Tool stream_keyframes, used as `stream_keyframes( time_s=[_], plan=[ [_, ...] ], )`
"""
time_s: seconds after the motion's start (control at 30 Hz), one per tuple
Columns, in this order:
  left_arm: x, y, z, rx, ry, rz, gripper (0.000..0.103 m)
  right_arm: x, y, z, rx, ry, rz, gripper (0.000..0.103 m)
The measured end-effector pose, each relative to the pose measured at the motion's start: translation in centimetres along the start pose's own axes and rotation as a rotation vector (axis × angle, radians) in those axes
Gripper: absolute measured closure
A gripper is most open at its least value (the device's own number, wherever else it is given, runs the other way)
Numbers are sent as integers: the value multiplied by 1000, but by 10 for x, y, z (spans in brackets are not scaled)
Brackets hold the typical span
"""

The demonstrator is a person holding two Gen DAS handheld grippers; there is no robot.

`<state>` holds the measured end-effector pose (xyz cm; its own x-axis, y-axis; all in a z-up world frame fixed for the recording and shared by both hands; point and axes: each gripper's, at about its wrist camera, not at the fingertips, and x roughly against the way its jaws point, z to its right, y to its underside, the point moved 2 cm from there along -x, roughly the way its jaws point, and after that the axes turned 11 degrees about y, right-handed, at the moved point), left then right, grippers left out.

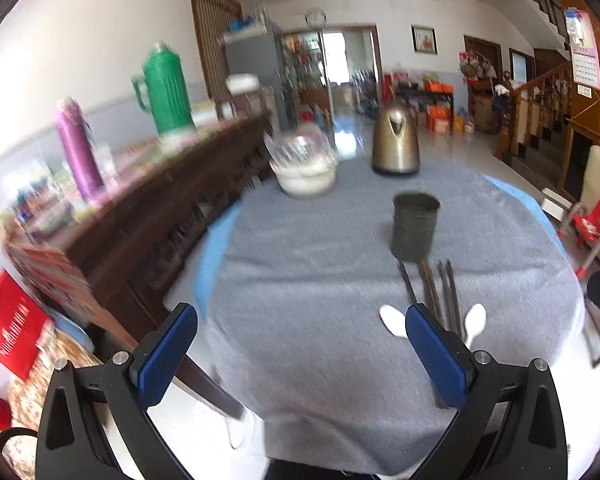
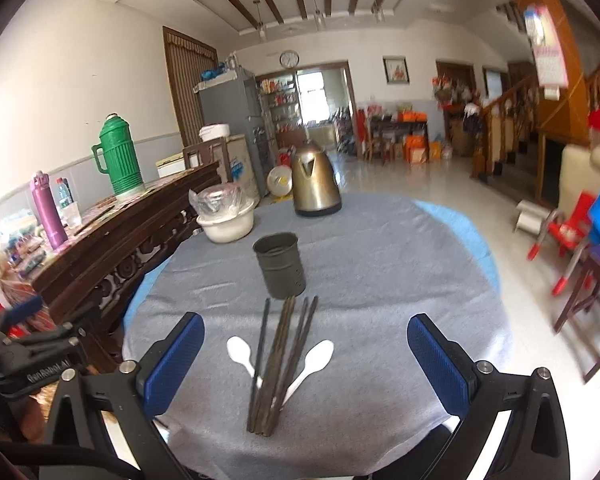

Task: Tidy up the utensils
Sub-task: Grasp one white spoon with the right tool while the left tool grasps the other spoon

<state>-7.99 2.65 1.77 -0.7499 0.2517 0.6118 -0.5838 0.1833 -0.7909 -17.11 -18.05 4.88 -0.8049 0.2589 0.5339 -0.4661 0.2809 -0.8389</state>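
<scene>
Nearest to us, our right tool (image 2: 306, 354) hangs with its blue pads spread wide and nothing between them, poised just above the near edge of the bench (image 2: 380, 280). Our left tool (image 1: 302, 344) is likewise released and empty, off to the left side, its right pad overlapping the utensils in the left wrist view; the right wrist view shows it at the far left edge of the frame.

Just beyond the right tool lie the chopsticks (image 2: 284, 360), a bundle of dark sticks fanned slightly, their near ends bunched together and their far ends pointing toward the holder. Two white spoons sit with them: the left spoon (image 2: 240, 354) and the right spoon (image 2: 314, 360), bowls splayed outward, handles running under or beside the sticks. We judge they were laid out this way so that a pinch from the near side can gather them.

Farther on stands the utensil holder (image 2: 280, 264), a dark metal cup, upright and seemingly empty, its base almost touching the far tips of the chopsticks. It is the likely home for everything, and none of it is in yet.

Behind it sit a white basin (image 2: 226, 226) covered in plastic and a brass-coloured kettle (image 2: 314, 186), both well clear of our working path.
</scene>
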Motion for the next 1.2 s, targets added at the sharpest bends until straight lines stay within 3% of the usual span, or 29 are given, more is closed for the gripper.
stream_keyframes(
  time_s=[0.17,0.27,0.3,0.37,0.5,0.63,0.83,0.9,0.97,1.07,1.2],
  plan=[
    [-52,12,-14,103,112,-164,1,-53,0,27,-119,-80,-176,13],
    [-83,23,-25,170,163,-255,20,-95,8,44,-216,-117,-314,40],
    [-93,26,-28,196,182,-283,31,-106,13,48,-237,-122,-349,42],
    [-113,32,-32,250,225,-339,42,-135,25,51,-277,-131,-432,51],
    [-141,33,-26,311,317,-397,44,-175,45,43,-304,-174,-545,63],
    [-163,26,-13,293,340,-414,54,-213,59,42,-352,-177,-627,63],
    [-196,22,-5,301,377,-475,67,-239,68,35,-348,-178,-682,65],
    [-205,23,-2,310,389,-495,76,-242,66,34,-336,-173,-670,66],
    [-212,24,1,302,388,-502,78,-245,64,31,-316,-166,-666,69],
    [-220,24,5,299,393,-510,84,-249,66,22,-284,-175,-677,86],
    [-226,21,12,279,418,-495,95,-250,69,11,-228,-187,-659,97]
  ],
)
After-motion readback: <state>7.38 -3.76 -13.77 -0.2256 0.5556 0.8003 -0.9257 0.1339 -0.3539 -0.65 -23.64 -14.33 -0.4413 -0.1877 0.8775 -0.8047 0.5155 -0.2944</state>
